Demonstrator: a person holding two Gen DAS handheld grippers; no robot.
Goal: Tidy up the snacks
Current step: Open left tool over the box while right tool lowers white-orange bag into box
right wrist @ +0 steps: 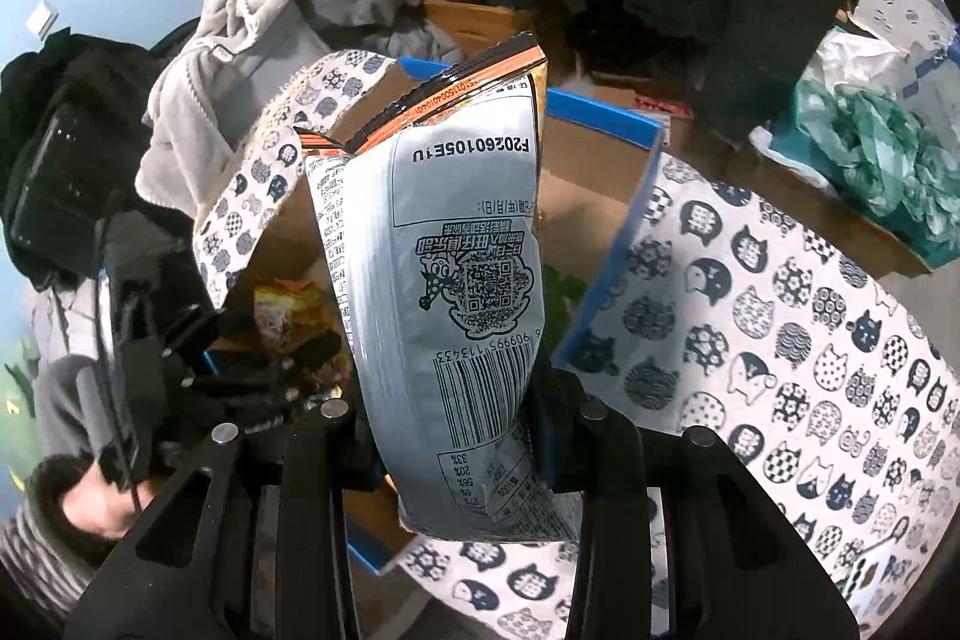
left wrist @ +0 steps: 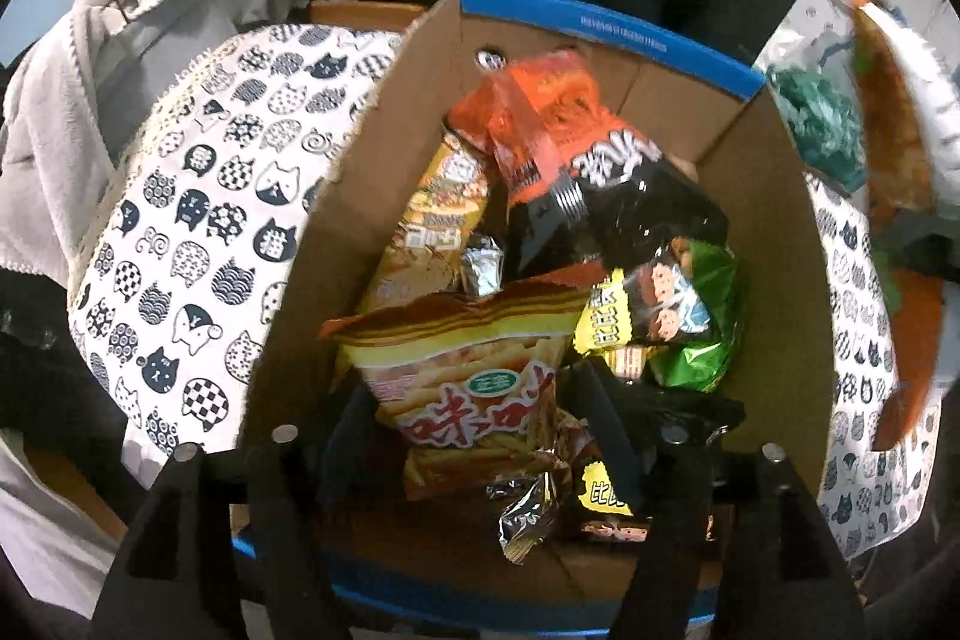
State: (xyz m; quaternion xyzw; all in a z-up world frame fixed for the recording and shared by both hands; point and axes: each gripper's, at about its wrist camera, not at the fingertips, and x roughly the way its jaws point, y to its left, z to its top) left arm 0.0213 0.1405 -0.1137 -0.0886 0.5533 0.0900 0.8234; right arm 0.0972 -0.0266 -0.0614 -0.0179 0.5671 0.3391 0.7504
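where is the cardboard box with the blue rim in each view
Left wrist: the cardboard box fills the centre, open and full of snack bags.
Right wrist: the same box sits centre, mostly hidden behind the silver snack bag.
Shared landmark: the cat-print cloth beside it.

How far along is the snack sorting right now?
Several packets already lie in the cardboard box with blue-taped rim, among them an orange-and-black bag. The left tool grips a yellow-and-red snack packet above that pile; the right tool holds a silver barcode-backed packet. Both remain to be dropped.
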